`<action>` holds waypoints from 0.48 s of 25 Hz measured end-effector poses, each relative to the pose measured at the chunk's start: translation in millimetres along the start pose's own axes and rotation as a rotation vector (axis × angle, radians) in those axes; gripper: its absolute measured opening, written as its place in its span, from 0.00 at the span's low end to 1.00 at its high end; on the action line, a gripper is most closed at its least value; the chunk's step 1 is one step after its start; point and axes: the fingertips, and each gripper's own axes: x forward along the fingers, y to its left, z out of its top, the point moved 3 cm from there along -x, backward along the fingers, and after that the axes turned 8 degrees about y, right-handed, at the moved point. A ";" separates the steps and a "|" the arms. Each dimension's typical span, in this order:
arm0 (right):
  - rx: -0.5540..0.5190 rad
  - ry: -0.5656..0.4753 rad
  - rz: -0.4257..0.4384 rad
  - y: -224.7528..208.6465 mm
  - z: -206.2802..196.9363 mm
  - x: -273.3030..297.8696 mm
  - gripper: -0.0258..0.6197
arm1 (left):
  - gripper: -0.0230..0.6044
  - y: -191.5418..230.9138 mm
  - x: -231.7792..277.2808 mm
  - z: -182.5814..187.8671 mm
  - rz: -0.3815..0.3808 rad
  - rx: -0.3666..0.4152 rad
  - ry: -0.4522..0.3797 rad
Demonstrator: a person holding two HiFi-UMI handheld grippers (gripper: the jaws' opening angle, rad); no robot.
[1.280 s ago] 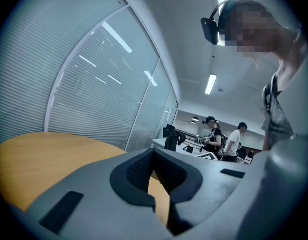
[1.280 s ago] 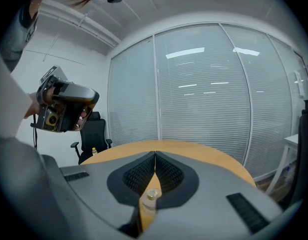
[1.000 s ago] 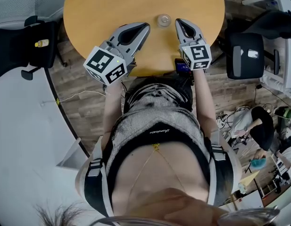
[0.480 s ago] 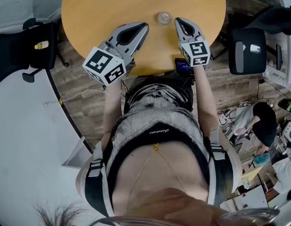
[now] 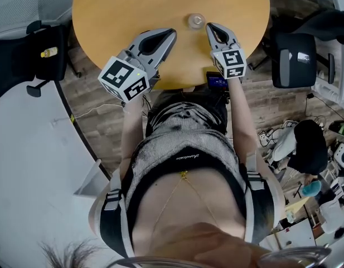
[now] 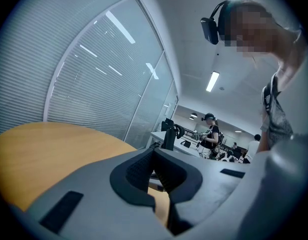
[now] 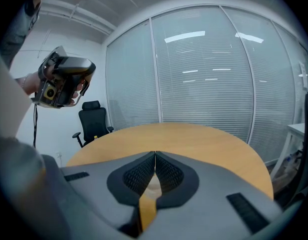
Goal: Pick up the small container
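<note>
Clear small container [image 5: 195,20] sits on the table [image 5: 132,4] close to its near edge, just past both gripper tips and between them, untouched. R gripper [image 5: 209,27] has jaws pressed together, empty; L gripper [image 5: 170,34] is closed on nothing too. Reach step: R should open wide first, then straddle it w/o nudging. Vs 1 s ago, barely any change; grippers keep their spots.

The small, round, clear container [image 5: 195,20] stands upright and alone on the round tan wooden bench [image 5: 132,10], nothing touching it.
</note>
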 end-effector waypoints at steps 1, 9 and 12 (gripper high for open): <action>0.002 0.006 0.001 -0.2 -2.1 1.5 0.07 | 0.07 0.5 0.4 -1.0 0.000 -0.002 0.003; 0.019 0.054 0.020 2.8 -23.4 13.4 0.07 | 0.07 4.6 -0.7 -11.8 0.008 -0.021 0.021; 0.026 0.069 0.025 2.4 -29.6 16.0 0.07 | 0.07 5.9 -0.9 -15.2 0.013 -0.029 0.025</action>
